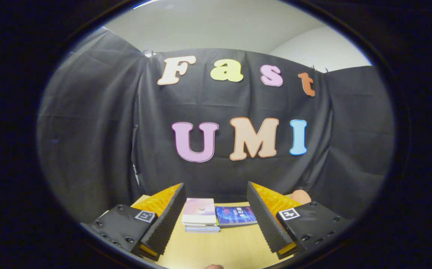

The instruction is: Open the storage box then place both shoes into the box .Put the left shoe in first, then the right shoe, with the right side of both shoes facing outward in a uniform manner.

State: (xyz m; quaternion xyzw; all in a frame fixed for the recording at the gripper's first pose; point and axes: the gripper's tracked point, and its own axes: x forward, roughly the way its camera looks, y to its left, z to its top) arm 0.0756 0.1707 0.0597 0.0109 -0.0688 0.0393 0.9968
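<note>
Between the two fingers [216,213], which stand wide apart with nothing held, lies a pale wooden tabletop [219,246]. Only a narrow strip of that surface can be seen, since the fingers cover its sides and its near part is cut off.

Just beyond the fingers, at the far side of the tabletop, sits a small stack of books [200,216] with a pinkish cover on top. Three or four spines seem to be there, but the layers are too thin to count surely. Touching it on the right lies one flat blue book [236,215]; its right end is hidden behind the right finger, and its cover print is too small to make out.

A rounded, peach-coloured object [301,195] peeks over the right finger. Most of it is hidden, and what it is cannot be told.

At the nearest part of the tabletop a small fingertip-like sliver [214,266] shows, cut off below.

Black cloth wall [88,130] hangs behind everything, with a pale ceiling [216,26] above it.

Neither the storage box nor a shoe can be made out from this angle.
</note>
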